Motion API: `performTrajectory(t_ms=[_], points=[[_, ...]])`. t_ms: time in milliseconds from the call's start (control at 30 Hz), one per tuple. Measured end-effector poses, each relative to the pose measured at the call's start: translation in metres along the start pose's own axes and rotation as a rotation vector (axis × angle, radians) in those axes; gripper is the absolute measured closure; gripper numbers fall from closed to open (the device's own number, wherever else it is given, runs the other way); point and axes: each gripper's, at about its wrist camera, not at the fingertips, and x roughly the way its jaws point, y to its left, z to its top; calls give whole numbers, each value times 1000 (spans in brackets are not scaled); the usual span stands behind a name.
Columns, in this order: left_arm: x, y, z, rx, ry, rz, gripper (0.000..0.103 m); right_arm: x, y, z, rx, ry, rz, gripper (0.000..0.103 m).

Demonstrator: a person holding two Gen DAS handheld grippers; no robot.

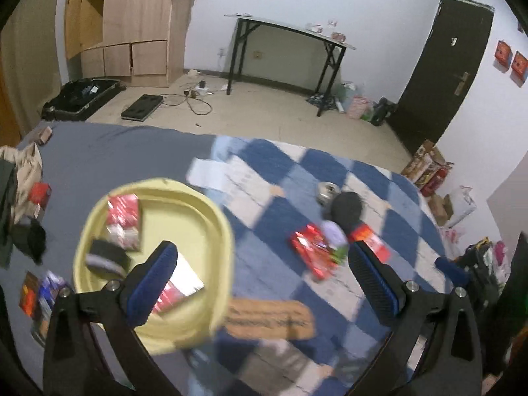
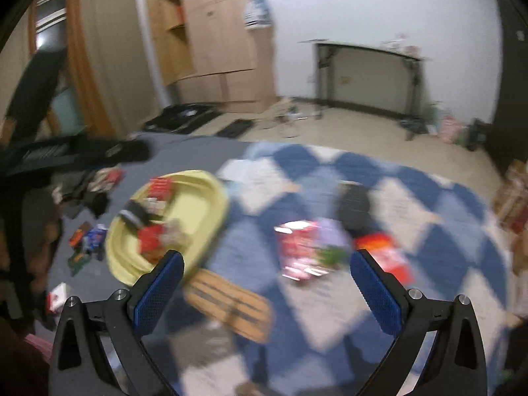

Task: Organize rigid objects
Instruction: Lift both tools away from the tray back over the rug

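A pale yellow tray lies on the bed at the left and holds red boxes and a black round item. My left gripper hangs above the tray's right edge, open and empty. To the right, on the checkered blanket, lie a red packet, a black object, a metal tin, a red box and a flat tan box. In the blurred right wrist view, my right gripper is open and empty above the tan box, between the tray and the red packet.
The blue-and-white checkered blanket covers part of a grey sheet. Clothes and small boxes sit at the left edge. Beyond the bed are a wooden wardrobe, a folding table and a dark door.
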Motion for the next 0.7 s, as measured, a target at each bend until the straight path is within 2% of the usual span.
performTrajectory(t_ms=[100,233,300,400,533,633,700], points=[[-6,-20,-28,-37,12,-27,0,-37,-41,-21,55,8,-63,0],[4,-36,-63,-68,7,-37,0,-67,-54,-43,55,-12,-84,0],[18,-45,-76,-47,48,-10,0,-62,-65,-58,95,-20,-80,0],[35,-52,-92,-22,78,-25,0,-46,-75,-76,179,0,-63,0],[61,-47,-98,-74,144,-14,0,-27,-88,-71,163,13,-78,0],[65,-48,-97,-88,131,-11,0,-21,-92,-69,178,-14,-69,0],[64,-53,-95,-53,106,13,0,-15,-95,-71,176,-8,-78,0]])
